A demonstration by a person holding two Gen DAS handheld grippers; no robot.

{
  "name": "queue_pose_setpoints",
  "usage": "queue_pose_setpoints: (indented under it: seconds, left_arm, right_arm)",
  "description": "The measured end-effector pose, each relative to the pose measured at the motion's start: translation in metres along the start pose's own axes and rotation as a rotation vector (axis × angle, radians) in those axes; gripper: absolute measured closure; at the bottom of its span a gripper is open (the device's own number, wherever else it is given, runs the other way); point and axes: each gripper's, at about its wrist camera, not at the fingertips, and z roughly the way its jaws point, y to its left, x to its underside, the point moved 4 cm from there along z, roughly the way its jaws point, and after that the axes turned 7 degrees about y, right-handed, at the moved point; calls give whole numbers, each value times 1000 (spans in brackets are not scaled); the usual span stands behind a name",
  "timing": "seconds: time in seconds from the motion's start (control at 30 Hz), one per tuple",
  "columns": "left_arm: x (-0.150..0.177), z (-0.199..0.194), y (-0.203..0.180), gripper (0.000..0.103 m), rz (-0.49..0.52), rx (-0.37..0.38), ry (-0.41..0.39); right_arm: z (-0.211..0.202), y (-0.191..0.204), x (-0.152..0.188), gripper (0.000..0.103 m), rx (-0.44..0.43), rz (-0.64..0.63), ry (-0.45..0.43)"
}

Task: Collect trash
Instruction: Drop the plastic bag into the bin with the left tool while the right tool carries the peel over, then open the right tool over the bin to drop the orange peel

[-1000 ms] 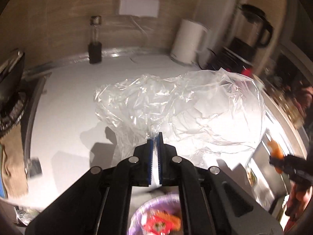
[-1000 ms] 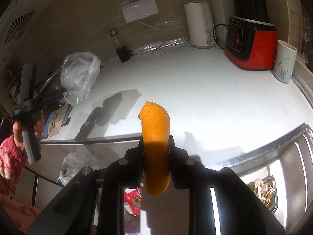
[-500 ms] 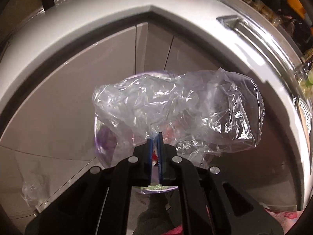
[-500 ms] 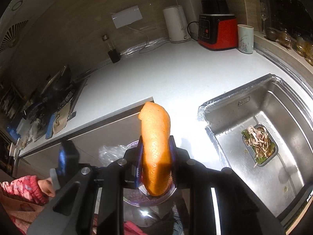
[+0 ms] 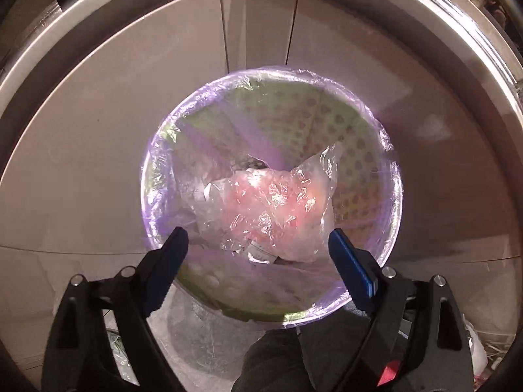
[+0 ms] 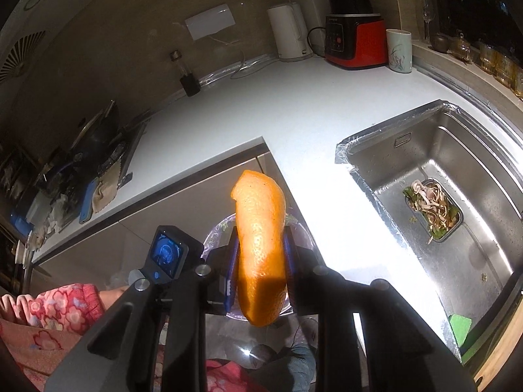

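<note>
Left wrist view looks almost straight down into a round bin lined with a thin purple plastic bag [image 5: 390, 150], standing on the floor in front of pale cabinet doors [image 5: 130, 104]. A crumpled clear plastic bag [image 5: 271, 209] lies inside it on top of other rubbish. The left gripper [image 5: 258, 241] hovers over the bin's near rim, its jaws opening wide with nothing pinched between them, so that piece looks delivered.

Right wrist view shows the right gripper [image 6: 260, 261] clamped on a long curved strip of orange peel [image 6: 260, 245], held above the bin, whose rim shows just behind the peel. The peel remains to be dropped. Far right, a steel sink [image 6: 457, 150] holds a small tray of vegetable scraps [image 6: 431, 212], possibly left to clear.
</note>
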Motion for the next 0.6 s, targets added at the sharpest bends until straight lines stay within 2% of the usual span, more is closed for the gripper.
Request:
queue_pose_setpoints:
  seconds: [0.17, 0.33, 0.47, 0.53, 0.6]
  left_arm:
    - [-2, -58, 12, 19, -61, 26, -133]
    - [1, -128, 29, 12, -118, -11, -288]
    - [1, -166, 40, 11, -171, -45, -343]
    - [0, -177, 46, 10, -198, -59, -354]
    - [-2, -182, 53, 10, -228, -73, -357]
  right_arm:
    - [23, 11, 1, 76, -29, -31, 40]
    - [76, 28, 9, 76, -81, -64, 132]
    - [127, 40, 19, 76, -98, -95, 216]
    - [153, 43, 25, 76, -67, -121, 249]
    - [178, 43, 31, 67, -24, -139, 292]
